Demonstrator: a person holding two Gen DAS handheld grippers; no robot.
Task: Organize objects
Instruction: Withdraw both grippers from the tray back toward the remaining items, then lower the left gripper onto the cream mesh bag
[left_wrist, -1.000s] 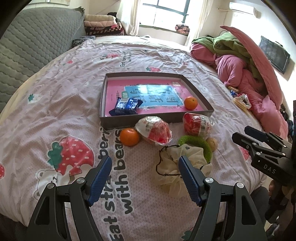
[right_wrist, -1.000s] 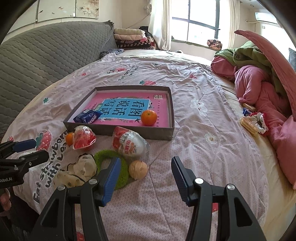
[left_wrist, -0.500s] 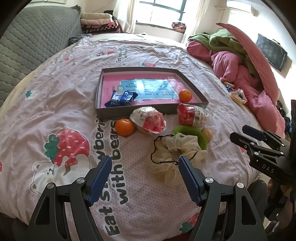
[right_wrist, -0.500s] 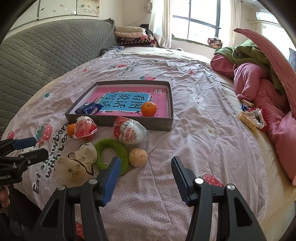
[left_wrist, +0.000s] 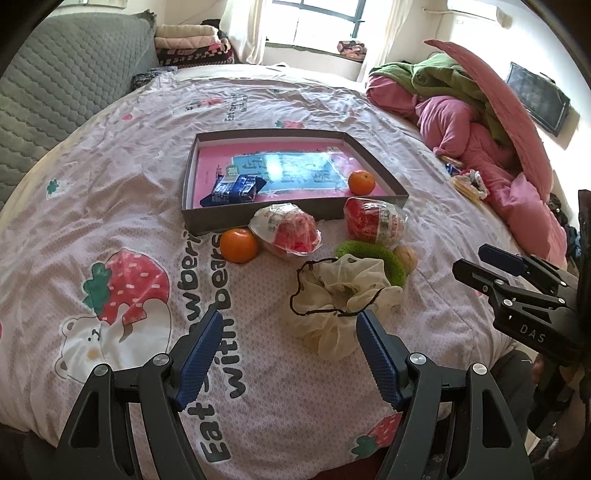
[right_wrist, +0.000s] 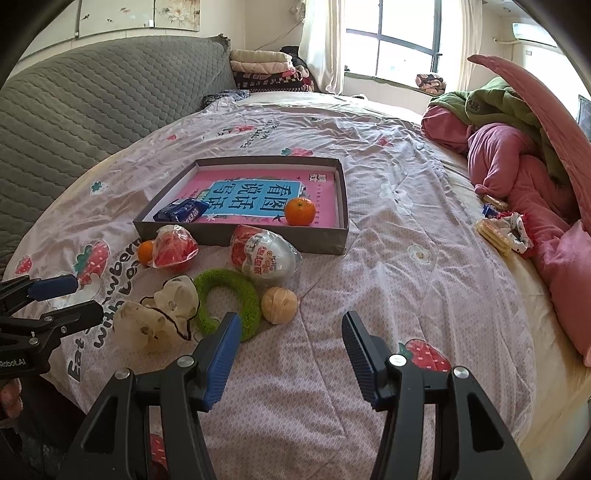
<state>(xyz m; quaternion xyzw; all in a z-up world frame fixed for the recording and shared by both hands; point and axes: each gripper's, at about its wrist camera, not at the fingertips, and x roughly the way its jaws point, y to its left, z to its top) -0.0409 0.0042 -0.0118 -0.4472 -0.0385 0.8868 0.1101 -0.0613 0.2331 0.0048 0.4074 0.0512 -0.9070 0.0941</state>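
The shallow grey box (left_wrist: 295, 216) is sitting mid-bed on the strawberry bedspread (left_wrist: 110, 229), and it's already holding an orange (left_wrist: 361, 182), a blue snack packet (left_wrist: 233, 189) and a pink book (right_wrist: 258, 197) lying flat under them. Everything else is waiting just in front of the box's near wall: a second orange (left_wrist: 239, 245) touching a wrapped red-and-white toy egg (left_wrist: 286, 229), another wrapped egg (right_wrist: 264, 254) off to the side, a green ring (right_wrist: 227, 299), a walnut (right_wrist: 279, 305) right beside that ring, and a cream scrunchie (left_wrist: 341, 299) with a dark cord, lying closest to you.

Your left gripper (left_wrist: 286, 354) is hovering over the bedspread with its jaws spread wide and nothing between them, the scrunchie sitting just ahead of its right finger. Your right gripper (right_wrist: 288, 345) is hanging open too, gripping nothing, with the ring by its left fingertip and the walnut just beyond the gap.

A heap of pink and green bedding (right_wrist: 517, 162) is piling up along the right side, well apart from the box
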